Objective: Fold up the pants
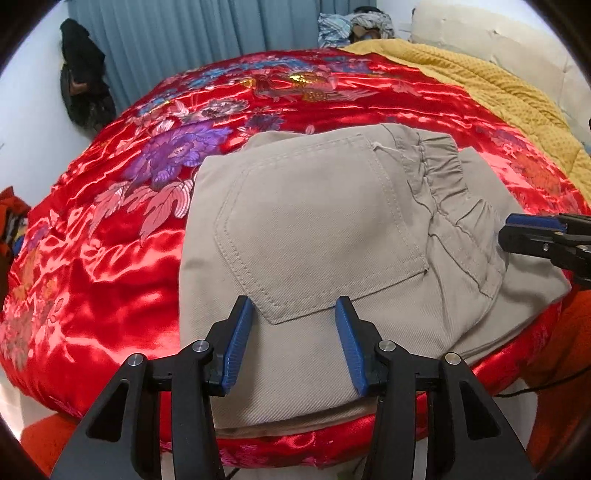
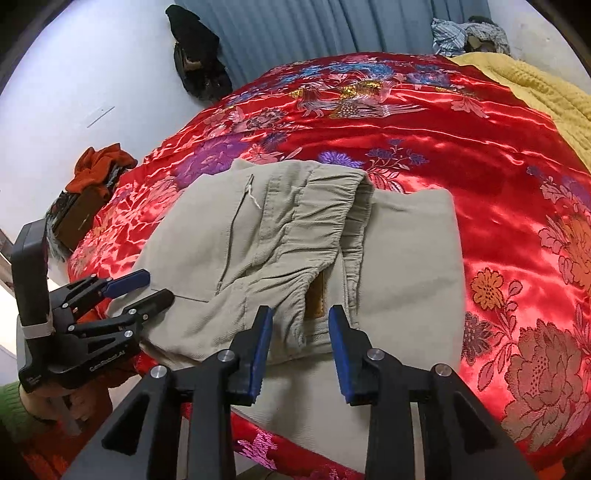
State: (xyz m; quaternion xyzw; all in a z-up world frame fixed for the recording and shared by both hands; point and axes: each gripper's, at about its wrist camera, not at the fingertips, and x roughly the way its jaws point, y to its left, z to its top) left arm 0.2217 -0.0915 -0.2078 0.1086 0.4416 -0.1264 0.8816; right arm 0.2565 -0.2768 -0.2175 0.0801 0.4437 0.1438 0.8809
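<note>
Beige pants lie folded in a compact stack on the red satin bedspread, back pocket up and elastic waistband towards the right. My left gripper hovers over the near edge of the pocket, open, with nothing between its blue pads. My right gripper stands open just above the waistband, near a brown label; the cloth lies flat beneath it. The left gripper also shows at the pants' left edge in the right wrist view. The right gripper enters the left wrist view from the right.
A yellow blanket covers the far right of the bed. Blue curtains and a black bag stand behind. Crumpled clothes lie at the far end. Orange cloth sits off the left edge. A hand in a green sleeve holds the left gripper.
</note>
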